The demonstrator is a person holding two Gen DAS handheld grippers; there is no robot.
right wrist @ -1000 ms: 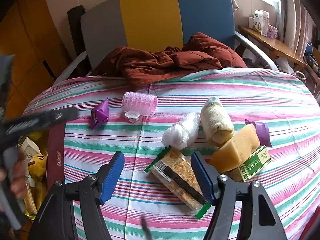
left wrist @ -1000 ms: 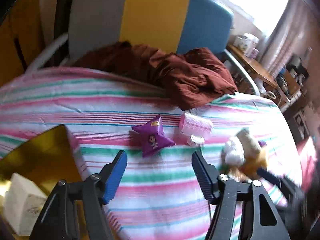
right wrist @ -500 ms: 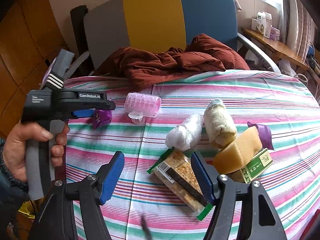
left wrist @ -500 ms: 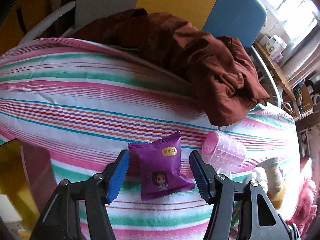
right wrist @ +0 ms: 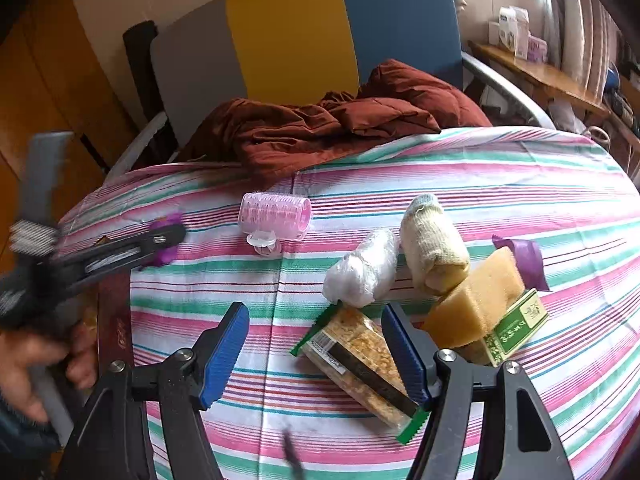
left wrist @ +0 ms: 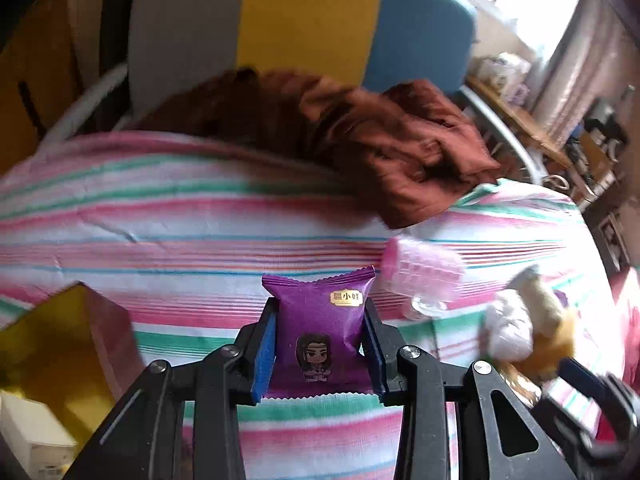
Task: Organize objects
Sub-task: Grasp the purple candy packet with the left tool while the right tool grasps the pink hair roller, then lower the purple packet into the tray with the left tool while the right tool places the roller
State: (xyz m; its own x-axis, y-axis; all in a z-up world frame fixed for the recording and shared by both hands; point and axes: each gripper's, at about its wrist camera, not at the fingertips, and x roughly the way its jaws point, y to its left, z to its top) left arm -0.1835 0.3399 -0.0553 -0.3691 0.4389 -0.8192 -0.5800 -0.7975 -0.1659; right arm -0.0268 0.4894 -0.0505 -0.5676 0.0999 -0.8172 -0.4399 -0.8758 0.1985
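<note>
My left gripper is shut on a purple snack packet with a cartoon figure, held above the striped cloth. In the right wrist view the left gripper shows at the far left with the purple packet between its fingers. My right gripper is open and empty, low over the cloth, with a green-ended snack bar packet beside its right finger. A pink hair roller, a white plastic bundle, a rolled beige cloth, a yellow sponge and a green box lie on the cloth.
A gold-lined box with a white carton inside sits at the left edge of the table. A brown jacket lies at the far edge against a grey, yellow and blue chair back. A purple scrap lies beyond the sponge.
My left gripper closed on the purple packet and lifted it off the cloth, moving back toward the left. The right gripper stayed still and open.
</note>
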